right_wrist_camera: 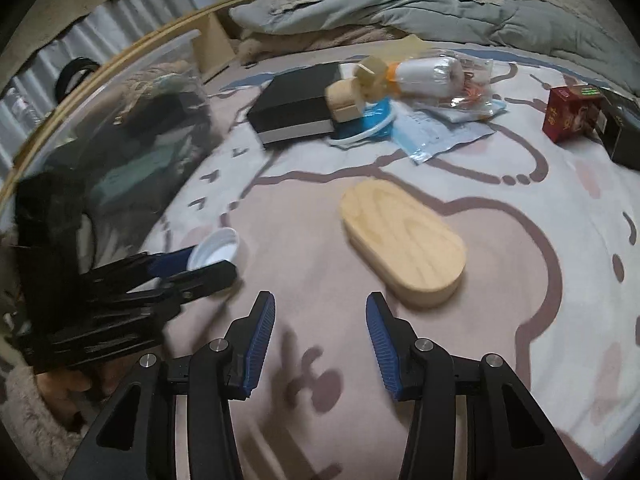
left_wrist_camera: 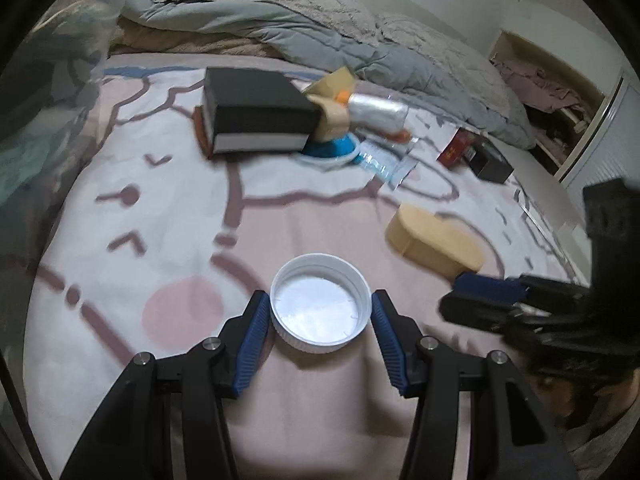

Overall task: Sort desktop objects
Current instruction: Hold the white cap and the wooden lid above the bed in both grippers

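A white round lid (left_wrist_camera: pixel 319 304) sits open side up between the blue pads of my left gripper (left_wrist_camera: pixel 320 296), which is shut on it just above the pink patterned bedspread (left_wrist_camera: pixel 160 208). The right wrist view shows the same lid (right_wrist_camera: pixel 214 246) at the left gripper's (right_wrist_camera: pixel 192 264) tips. My right gripper (right_wrist_camera: pixel 320 298) is open and holds nothing, low over the bedspread. An oval wooden box (right_wrist_camera: pixel 402 240) lies just ahead of it and to its right. In the left wrist view the right gripper (left_wrist_camera: pixel 454 294) is at the right, near that wooden box (left_wrist_camera: pixel 434 240).
Further back lie a black box (right_wrist_camera: pixel 296 108), a white bottle with an orange cap (right_wrist_camera: pixel 428 72), plastic packets (right_wrist_camera: pixel 440 132), a red box (right_wrist_camera: pixel 568 112) and a dark box (right_wrist_camera: pixel 620 136). A clear plastic bin (right_wrist_camera: pixel 120 120) stands at the left. A grey duvet (left_wrist_camera: pixel 320 32) is heaped behind.
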Demonstrator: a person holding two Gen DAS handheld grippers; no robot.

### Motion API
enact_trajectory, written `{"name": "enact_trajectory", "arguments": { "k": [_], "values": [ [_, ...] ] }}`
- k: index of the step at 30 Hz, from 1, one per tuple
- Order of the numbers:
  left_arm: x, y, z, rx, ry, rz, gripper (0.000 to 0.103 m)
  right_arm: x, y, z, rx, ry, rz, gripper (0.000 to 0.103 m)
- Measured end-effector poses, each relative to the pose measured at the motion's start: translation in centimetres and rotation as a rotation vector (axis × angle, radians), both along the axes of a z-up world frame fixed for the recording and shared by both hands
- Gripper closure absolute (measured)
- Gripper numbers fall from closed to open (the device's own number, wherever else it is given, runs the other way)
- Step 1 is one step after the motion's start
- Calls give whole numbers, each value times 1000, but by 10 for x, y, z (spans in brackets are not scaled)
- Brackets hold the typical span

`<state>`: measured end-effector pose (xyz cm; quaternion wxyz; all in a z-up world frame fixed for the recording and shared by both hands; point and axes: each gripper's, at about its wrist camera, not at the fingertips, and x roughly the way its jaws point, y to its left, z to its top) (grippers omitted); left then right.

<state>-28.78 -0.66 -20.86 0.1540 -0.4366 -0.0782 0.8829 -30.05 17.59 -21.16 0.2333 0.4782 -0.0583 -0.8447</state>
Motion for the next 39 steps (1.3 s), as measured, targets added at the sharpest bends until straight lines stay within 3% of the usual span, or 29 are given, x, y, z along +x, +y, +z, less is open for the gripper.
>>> {"name": "enact_trajectory", "arguments": {
  "k": [6,13,17,22,26,29,32,35,39],
  "values": [
    [-30,25,11,-113,57,-32,51,-17,24,-6,-11,-10,-104,56],
    [-64,53,-12,-178,14,-66,51,-23,55,-5,-59,-11,-195,56],
    [-65,60,-9,-142,19,-98,51,-24,66,-1,-64,4,-227,55],
    [-47,80,-9,-164,25,-179,51,-25,76,4,-81,25,-244,54],
    [-21,83,-7,-226,33,-216,51,-26,75,7,-78,63,-208,29],
    [-1,71,-2,-281,39,-200,51,-28,69,10,-64,94,-161,22],
    [17,48,5,-314,49,-156,51,-29,61,11,-48,126,-95,7],
    [28,27,5,-361,72,-100,51,-32,52,8,-33,134,-31,4],
    [34,7,-2,-313,57,-66,51,-37,47,-6,-6,109,-3,0]
  ]
}}
